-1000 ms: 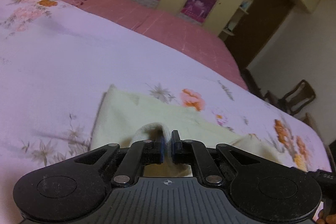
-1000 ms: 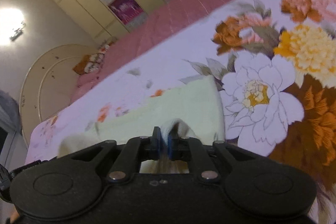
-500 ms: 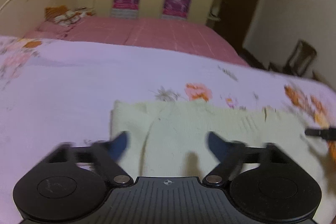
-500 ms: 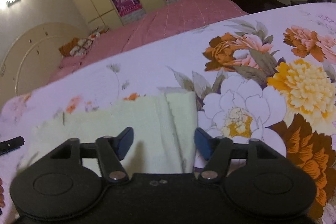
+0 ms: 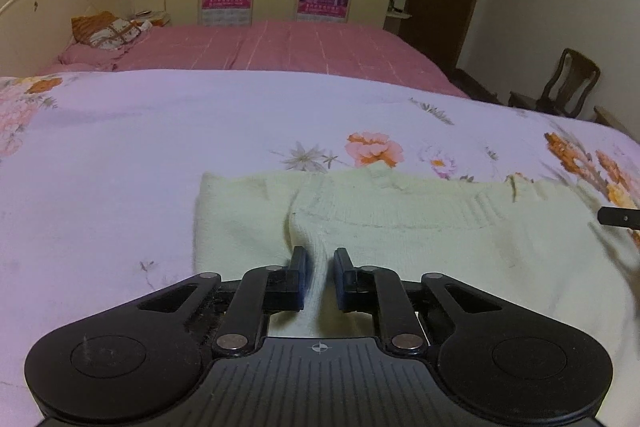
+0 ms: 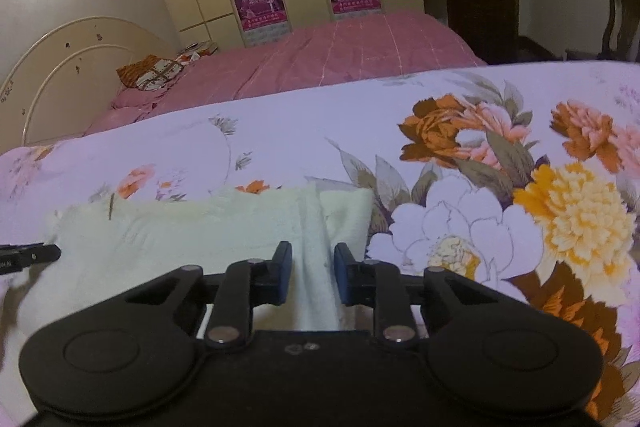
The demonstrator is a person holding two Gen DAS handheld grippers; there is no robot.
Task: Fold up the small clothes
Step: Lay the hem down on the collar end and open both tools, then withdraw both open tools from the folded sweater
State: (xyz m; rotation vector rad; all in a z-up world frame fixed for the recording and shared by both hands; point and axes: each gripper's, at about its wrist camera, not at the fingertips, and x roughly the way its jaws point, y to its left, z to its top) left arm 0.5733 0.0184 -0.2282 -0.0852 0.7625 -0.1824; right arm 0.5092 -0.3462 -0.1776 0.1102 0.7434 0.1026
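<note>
While flat, sweater [image 5: 420,239] lies crosswise, collar away.

On the floral sheet [image 5: 120,155], bare cloth lay open to the left of and beyond the sweater [image 5: 400,227], with nothing standing on it as far as the pink bed [image 5: 280,47]. To the right of the sweater [image 6: 180,227] the sheet [image 6: 520,207] was likewise open. A raised fold of the knit sat in the narrow gap of each of the left gripper [image 5: 319,261] and right gripper [image 6: 313,259], and the other gripper's tip poked in at each view's side edge.
</note>
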